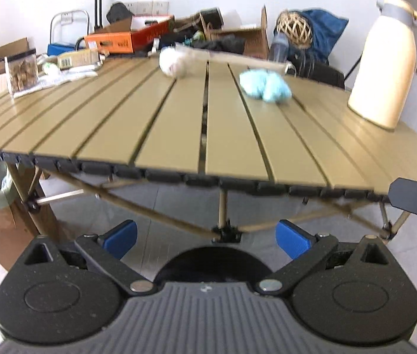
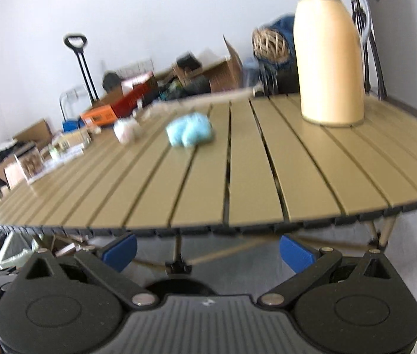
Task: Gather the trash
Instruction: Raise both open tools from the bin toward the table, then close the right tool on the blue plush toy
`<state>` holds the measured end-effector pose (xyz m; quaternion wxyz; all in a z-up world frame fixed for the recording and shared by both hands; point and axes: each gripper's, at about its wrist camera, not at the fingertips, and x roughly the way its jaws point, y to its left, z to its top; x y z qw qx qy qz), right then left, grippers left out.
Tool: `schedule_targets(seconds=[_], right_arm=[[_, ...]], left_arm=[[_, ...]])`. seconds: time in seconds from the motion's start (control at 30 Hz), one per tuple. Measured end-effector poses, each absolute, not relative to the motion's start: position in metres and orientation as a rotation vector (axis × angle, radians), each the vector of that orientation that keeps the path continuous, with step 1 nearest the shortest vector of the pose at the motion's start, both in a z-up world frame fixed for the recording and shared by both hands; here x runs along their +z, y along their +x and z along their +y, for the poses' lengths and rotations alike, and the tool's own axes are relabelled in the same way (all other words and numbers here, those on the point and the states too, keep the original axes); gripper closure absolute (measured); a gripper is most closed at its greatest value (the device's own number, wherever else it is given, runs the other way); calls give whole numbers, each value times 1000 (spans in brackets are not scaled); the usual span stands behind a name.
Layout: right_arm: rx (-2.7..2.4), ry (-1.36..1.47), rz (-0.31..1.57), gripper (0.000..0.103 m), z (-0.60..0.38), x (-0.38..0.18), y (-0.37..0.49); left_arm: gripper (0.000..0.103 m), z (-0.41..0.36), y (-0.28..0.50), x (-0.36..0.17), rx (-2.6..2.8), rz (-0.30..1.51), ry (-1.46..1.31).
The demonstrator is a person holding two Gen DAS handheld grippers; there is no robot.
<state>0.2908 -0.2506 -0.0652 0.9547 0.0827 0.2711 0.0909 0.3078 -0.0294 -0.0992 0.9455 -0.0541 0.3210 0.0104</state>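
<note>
Both grippers, left (image 1: 205, 240) and right (image 2: 207, 249), hang below the near edge of the slatted table (image 1: 229, 147), jaws apart, holding nothing; blue wad (image 1: 264, 85) and white wad (image 1: 173, 63) lie far back on the slats; cream jug (image 1: 385, 65) stands at right.

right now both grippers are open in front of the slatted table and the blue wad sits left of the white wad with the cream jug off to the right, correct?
Not quite. The blue wad lies to the right of the white wad, between it and the cream jug; the left wrist view shows this plainly. The rest holds: left gripper and right gripper are both open before the slatted table.
</note>
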Motion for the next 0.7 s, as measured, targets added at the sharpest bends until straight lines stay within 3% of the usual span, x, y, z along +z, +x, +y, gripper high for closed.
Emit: schedule_targets(seconds=[0.43, 0.7], right_arm=[[121, 189, 373, 0, -249, -50, 301], [121, 236, 366, 0, -235, -49, 319]], left_arm=[[1, 4, 331, -60, 80, 547, -167], [0, 26, 353, -40, 100, 512, -199]])
